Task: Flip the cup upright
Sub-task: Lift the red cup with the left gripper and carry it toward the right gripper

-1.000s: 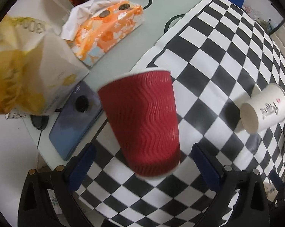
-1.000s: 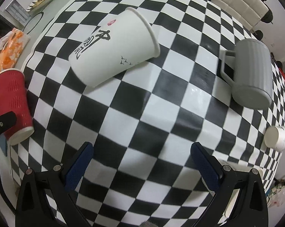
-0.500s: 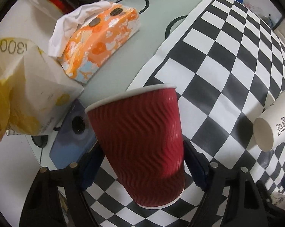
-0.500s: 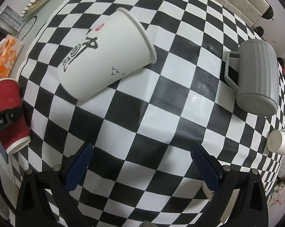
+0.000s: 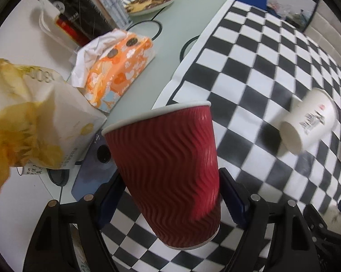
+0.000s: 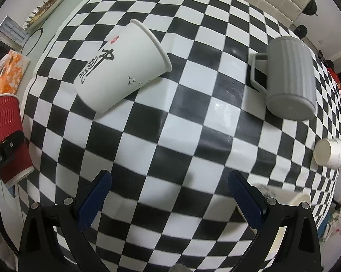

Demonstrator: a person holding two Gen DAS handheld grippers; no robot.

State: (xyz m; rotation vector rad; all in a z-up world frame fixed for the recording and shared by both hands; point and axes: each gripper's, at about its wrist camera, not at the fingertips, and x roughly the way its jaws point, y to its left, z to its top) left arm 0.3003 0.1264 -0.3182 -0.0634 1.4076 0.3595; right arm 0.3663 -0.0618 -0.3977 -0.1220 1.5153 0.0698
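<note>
left tongs (image 5: 170,195) clamped on red cup (image 5: 168,172), rim up, slightly tilted | right tongs (image 6: 168,195) apart, empty | white cup (image 6: 120,68) on its side ahead of right tongs, axis diagonal, rim far-right | right nearer

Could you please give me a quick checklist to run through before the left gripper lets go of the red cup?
1. Left gripper shut on the red cup, jaws on both sides: ok.
2. Cup rim up, base down: ok, though it tilts a little.
3. Base resting flat on the checkered cloth: cannot tell.
4. Landing spot well inside the cloth's edge: not ok, the cup is at the edge, beside the phone.
5. White cup lying on its side, away from the red one: ok.
6. Right gripper open, empty and out of the way: ok.
</note>
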